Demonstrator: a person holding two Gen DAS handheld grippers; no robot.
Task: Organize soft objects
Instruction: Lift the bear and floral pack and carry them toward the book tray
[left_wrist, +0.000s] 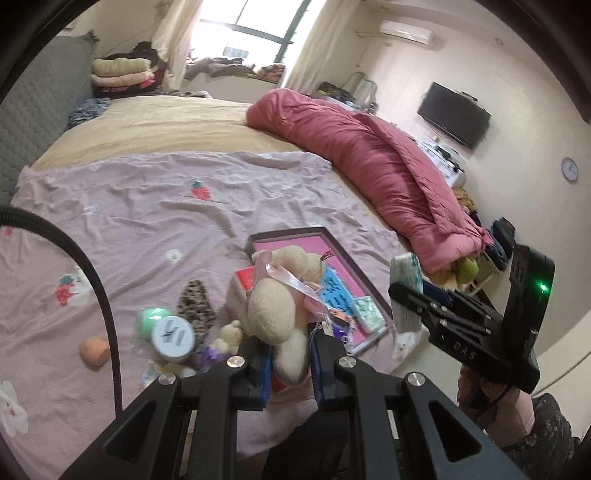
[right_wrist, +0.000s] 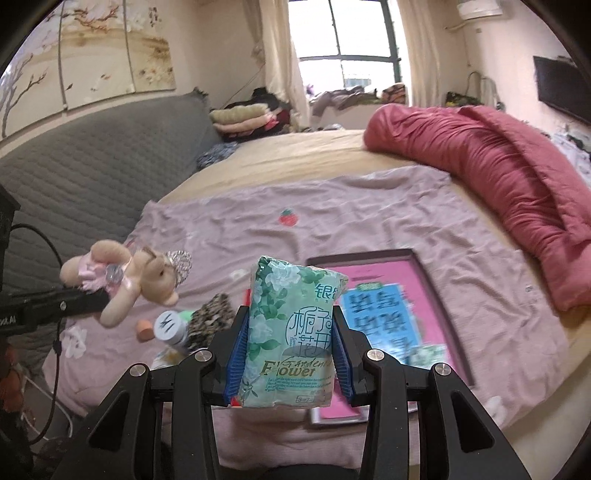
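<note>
Both hand-held grippers loaded and up off the bed, tray waiting beyond them.

Left hand-held gripper (left_wrist: 290, 354) is clenched tight on the bear (left_wrist: 275, 295) by a leg, body sticking out ahead of the jaws; right hand-held gripper (right_wrist: 288, 347) grasps the tissue pack (right_wrist: 291, 332) upright between its 2 pads. Both point steeply down over the bed (right_wrist: 369, 206). The tray (right_wrist: 424, 266) lies just ahead and right of the right one. My call: carry each low over the tray, keep the squeeze steady so nothing slips, release only once the load rests inside, clear of the pack already there (left_wrist: 369, 314).
</note>
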